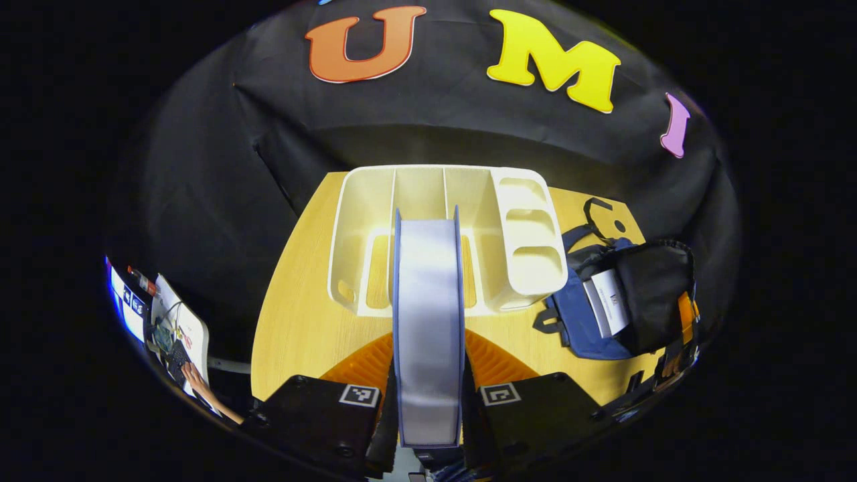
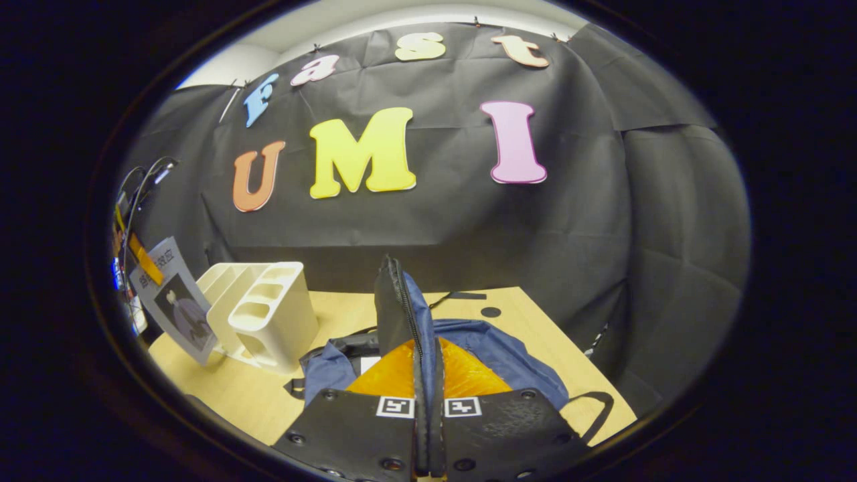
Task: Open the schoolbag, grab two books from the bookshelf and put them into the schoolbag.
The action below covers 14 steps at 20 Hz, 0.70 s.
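- Left gripper (image 1: 428,402) clamps a grey-paged, blue-covered book (image 1: 428,321) just out of the white slotted plastic bookshelf (image 1: 415,201); a tilt could clip a divider.
- Open table (image 1: 301,328) lies toward the navy-and-black fabric schoolbag (image 1: 622,294), one white book (image 1: 608,302) already inside.
- Right gripper (image 2: 428,415), pinched on the schoolbag's zipper flap (image 2: 395,301), could slip, narrowing the mouth.

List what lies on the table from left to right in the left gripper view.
White bookshelf → open schoolbag with a book already inside. In front of the shelf, the left claw holds a second book edge-on.
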Tool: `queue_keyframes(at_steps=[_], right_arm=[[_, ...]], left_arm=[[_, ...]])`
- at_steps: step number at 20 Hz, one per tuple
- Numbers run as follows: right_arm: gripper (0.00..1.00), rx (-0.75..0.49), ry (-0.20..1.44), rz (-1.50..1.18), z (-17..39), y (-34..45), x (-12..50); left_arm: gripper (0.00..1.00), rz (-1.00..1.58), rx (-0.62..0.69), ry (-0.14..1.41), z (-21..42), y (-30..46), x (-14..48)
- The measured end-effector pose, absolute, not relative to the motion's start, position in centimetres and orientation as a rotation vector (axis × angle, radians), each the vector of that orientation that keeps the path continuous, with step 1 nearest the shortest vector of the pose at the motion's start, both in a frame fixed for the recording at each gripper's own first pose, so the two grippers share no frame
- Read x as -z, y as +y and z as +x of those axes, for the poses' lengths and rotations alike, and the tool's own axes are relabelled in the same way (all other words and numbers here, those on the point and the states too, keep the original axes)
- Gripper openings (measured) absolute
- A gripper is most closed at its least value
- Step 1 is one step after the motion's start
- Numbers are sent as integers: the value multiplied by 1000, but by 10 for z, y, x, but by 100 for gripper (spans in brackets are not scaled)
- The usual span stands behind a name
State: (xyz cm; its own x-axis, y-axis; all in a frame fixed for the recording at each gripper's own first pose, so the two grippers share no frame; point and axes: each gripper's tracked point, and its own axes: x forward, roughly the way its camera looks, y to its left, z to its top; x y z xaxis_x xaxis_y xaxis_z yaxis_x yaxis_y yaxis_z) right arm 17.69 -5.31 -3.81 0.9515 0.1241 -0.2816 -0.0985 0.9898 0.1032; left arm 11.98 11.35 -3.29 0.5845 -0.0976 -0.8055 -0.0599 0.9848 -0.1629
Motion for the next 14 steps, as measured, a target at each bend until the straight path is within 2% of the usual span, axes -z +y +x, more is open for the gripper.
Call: queue_keyframes(at_steps=[5,14], right_arm=[[2,-112,300,111,177,-53,40],[2,-96,315,74,182,-48,36]], left_arm=[[41,-312,29,907,68,111,37],[41,-513,245,902,26,46,41]])
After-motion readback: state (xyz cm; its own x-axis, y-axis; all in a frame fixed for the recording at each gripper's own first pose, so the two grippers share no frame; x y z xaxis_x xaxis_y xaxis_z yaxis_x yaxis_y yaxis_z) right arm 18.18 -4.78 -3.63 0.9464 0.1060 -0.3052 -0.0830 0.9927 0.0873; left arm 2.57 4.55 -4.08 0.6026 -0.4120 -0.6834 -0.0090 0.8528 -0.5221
